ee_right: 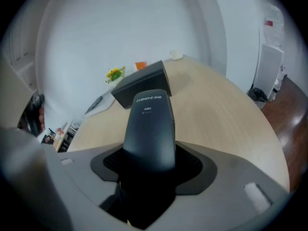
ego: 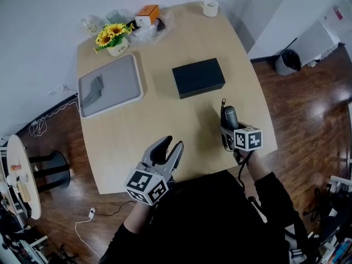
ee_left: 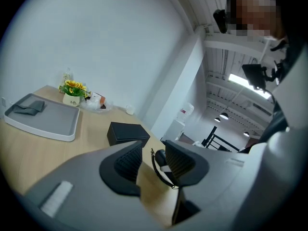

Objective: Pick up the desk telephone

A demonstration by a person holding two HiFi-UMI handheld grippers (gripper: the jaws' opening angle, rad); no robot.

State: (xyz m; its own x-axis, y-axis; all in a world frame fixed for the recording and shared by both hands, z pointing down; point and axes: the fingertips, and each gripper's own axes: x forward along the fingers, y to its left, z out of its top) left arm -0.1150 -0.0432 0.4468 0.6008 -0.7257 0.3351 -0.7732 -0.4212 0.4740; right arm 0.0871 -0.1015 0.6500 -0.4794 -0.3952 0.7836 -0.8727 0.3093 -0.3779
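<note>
My right tool is clamped on the telephone handset. The pads press its dark body from both sides, and the handset sticks out past the jaws over the near part of the bench. A coiled cord hangs by the handset. To its left, my left tool stands wide with nothing between its jaws, over the bench's near edge. Just ahead of the right tool a black box lies flat on the bench. Farther off, ahead of the left tool, is a grey tray with a folded grey cloth in it. Beyond the tray, yellow flowers stand in a white pot. Farthest from the right tool, a white cup sits at the far edge.
</note>
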